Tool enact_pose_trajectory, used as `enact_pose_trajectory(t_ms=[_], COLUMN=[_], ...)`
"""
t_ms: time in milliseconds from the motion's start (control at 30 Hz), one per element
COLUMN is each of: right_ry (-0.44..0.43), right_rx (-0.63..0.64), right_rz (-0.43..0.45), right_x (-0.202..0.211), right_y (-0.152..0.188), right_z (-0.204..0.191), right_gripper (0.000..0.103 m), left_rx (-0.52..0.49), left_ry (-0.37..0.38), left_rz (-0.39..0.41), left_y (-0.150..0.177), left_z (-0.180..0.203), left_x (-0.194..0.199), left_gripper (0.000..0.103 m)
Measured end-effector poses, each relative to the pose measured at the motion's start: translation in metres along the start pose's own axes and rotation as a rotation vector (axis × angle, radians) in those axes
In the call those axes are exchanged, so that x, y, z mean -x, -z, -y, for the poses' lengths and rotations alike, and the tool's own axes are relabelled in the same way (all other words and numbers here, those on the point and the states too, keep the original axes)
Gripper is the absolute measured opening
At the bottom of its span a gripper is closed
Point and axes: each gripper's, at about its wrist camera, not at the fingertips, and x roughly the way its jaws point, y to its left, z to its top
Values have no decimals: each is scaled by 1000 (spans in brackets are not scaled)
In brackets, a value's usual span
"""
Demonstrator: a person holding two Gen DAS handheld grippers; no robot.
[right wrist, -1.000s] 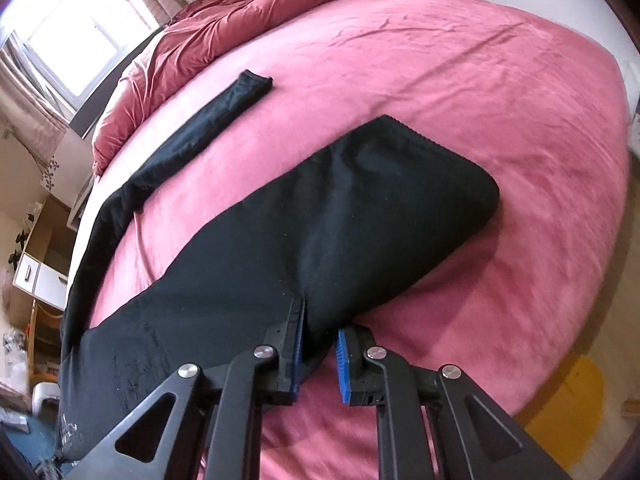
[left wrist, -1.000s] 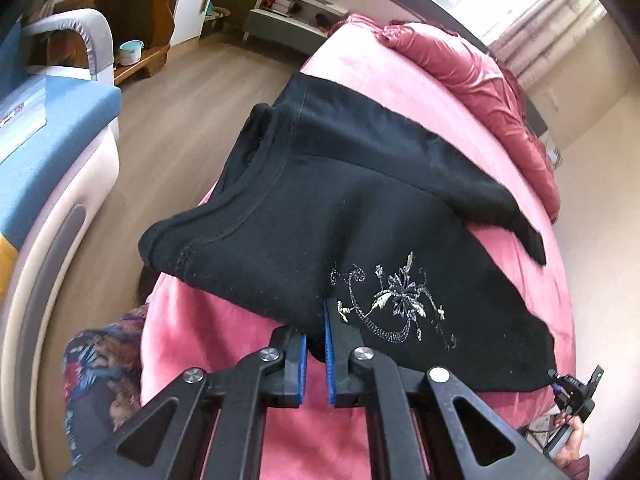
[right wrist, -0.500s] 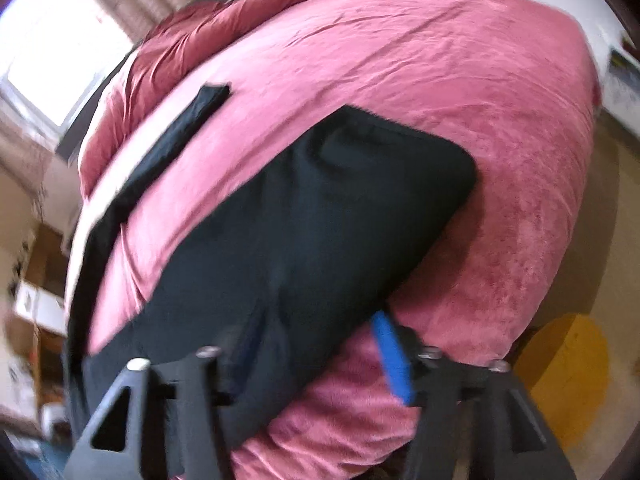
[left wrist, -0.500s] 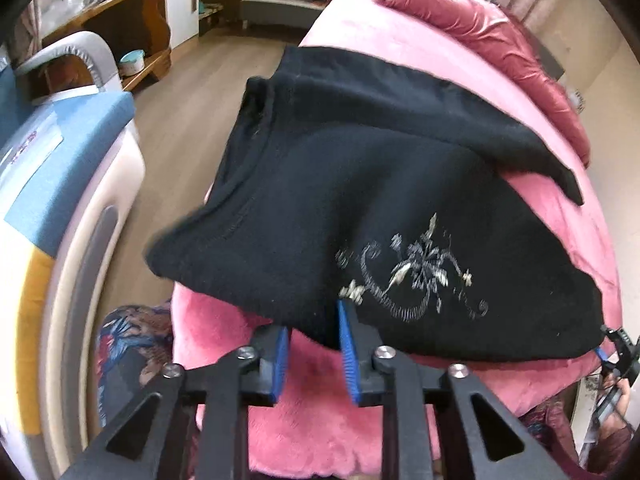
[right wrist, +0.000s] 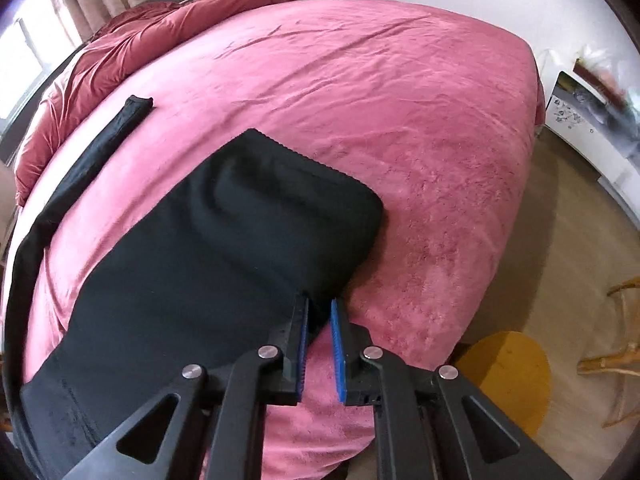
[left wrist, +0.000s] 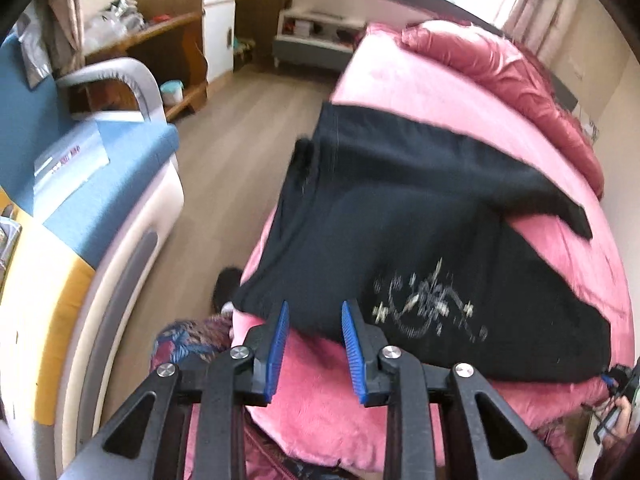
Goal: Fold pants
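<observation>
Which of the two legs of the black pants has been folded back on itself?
The wide near leg by the right gripper; the far leg lies stretched out, narrow and flat.

A wide stretch of bare pink bed is left open beyond and to the right of the black pants, so free passage is offered there. At the head of the bed, the way is blocked by a heaped red quilt. Along the bed's left side, a strip of wooden floor is left clear, bounded by a blue-and-white armchair. Beyond the bed's right edge, a yellow round stool and a white cabinet are seen.
</observation>
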Motion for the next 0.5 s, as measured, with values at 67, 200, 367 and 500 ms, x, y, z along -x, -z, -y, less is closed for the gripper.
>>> enact_pose_trajectory(t_ms=[67,200,367,500], right_ry=[-2,16,-38,-147], right_rx=[-13,16,116,227], right_rz=[3,52,118,79], right_x=[5,24,52,52], right_y=[0,-2,-3,4], right_z=[2,-4,-41,-92], right_gripper=[35,63,63,64], left_rx=[-1,-12,-39,-26], left_ry=[4,24,50,85], left_rz=[15,23,12,-22], left_y=[-6,-20,-40,-61], left_z=[5,17,34,45], left_x=[2,-2,-19,-40], left_gripper=[28,28,28,32])
